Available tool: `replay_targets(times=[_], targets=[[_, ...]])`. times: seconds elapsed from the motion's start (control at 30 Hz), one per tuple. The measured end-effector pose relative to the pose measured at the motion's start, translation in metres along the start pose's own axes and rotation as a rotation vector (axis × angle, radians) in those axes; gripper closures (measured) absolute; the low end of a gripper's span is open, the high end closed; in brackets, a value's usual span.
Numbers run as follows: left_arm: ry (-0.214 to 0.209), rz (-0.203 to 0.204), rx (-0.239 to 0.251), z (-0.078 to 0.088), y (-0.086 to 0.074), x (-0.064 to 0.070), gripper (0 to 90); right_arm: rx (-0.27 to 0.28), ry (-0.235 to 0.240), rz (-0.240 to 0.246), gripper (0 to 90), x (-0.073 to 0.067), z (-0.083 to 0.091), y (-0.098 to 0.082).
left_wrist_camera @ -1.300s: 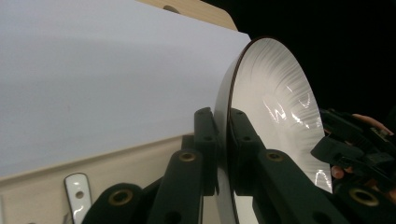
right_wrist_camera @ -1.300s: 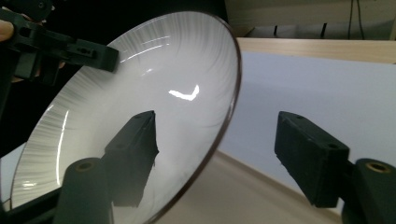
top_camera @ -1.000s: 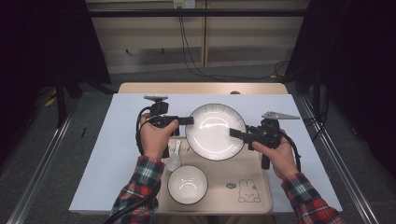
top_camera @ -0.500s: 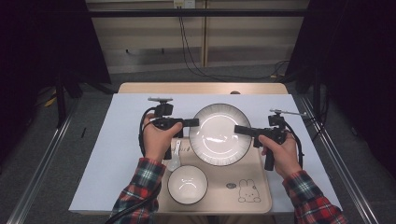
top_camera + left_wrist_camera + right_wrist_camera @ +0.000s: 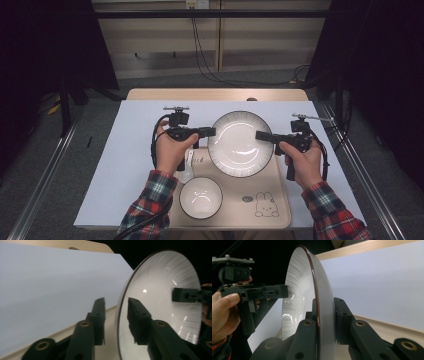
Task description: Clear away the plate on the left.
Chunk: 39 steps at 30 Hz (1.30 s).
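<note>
A white plate with a dark rim sits over the far part of a beige tray. My right gripper is shut on its right rim, and the right gripper view shows both jaws pressed on the plate. My left gripper is at the left rim. Its jaws have just been opening and stand apart, with the rim of the plate between them and a gap on the outer side.
On the tray's near part stand a small white bowl and a white spoon just left of the plate. The tray lies on a white mat over a wooden table. Dark floor and rails flank both sides.
The plate has shifted slightly to the right. My right gripper closed on its right rim, and my left gripper's jaws spread apart at the left rim.
</note>
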<state>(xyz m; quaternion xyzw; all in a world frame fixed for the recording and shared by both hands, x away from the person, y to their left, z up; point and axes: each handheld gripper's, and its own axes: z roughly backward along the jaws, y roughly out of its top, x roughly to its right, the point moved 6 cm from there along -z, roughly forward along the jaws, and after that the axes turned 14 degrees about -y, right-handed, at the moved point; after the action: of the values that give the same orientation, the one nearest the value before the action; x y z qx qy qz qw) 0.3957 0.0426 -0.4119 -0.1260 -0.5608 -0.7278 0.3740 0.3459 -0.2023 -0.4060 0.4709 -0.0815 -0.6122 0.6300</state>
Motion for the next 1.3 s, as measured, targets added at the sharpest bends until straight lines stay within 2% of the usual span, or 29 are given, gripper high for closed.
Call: replay_targets(times=[0.07, 0.13, 0.17, 0.2, 0.23, 0.27, 0.4, 0.57, 0.67, 0.83, 1.03, 1.13, 1.3], targets=[[0.015, -0.011, 0.015, 0.003, -0.001, -0.003, 57.7, -0.004, -0.004, 0.001, 81.1, 0.002, -0.001, -0.001], [0.050, -0.058, 0.018, 0.007, -0.002, -0.008, 51.1, -0.008, -0.012, -0.008, 81.0, 0.004, -0.001, -0.001], [0.057, -0.075, 0.025, 0.008, -0.002, -0.009, 44.0, -0.002, -0.019, 0.000, 81.0, 0.005, -0.001, 0.000], [0.081, -0.095, 0.019, 0.010, -0.003, -0.012, 39.0, 0.000, -0.018, 0.000, 81.0, 0.005, -0.001, 0.000], [0.093, -0.101, 0.014, 0.011, -0.005, -0.013, 35.1, -0.003, -0.018, 0.001, 81.0, 0.006, -0.001, 0.000], [0.099, -0.100, 0.009, 0.012, -0.007, -0.015, 33.8, -0.003, -0.022, 0.000, 81.0, 0.006, 0.000, 0.000], [0.141, -0.139, 0.009, 0.019, -0.012, -0.021, 24.2, -0.008, -0.028, 0.002, 81.0, 0.008, 0.000, -0.001], [0.172, -0.175, 0.019, 0.027, -0.018, -0.025, 18.3, -0.009, -0.034, 0.003, 80.9, 0.011, 0.001, -0.002], [0.194, -0.176, 0.016, 0.032, -0.023, -0.029, 16.5, -0.010, -0.037, -0.002, 80.9, 0.013, 0.002, -0.002], [0.192, -0.170, 0.047, 0.042, -0.030, -0.033, 14.9, -0.013, -0.041, 0.003, 81.0, 0.015, 0.004, -0.002], [0.217, -0.173, 0.071, 0.055, -0.037, -0.035, 12.4, -0.013, -0.053, 0.005, 80.9, 0.017, 0.005, -0.002], [0.222, -0.182, 0.068, 0.061, -0.042, -0.037, 11.7, -0.017, -0.052, 0.008, 80.9, 0.016, 0.004, -0.003], [0.234, -0.174, 0.074, 0.071, -0.051, -0.041, 11.0, -0.022, -0.061, 0.016, 80.9, 0.017, 0.002, -0.003]])
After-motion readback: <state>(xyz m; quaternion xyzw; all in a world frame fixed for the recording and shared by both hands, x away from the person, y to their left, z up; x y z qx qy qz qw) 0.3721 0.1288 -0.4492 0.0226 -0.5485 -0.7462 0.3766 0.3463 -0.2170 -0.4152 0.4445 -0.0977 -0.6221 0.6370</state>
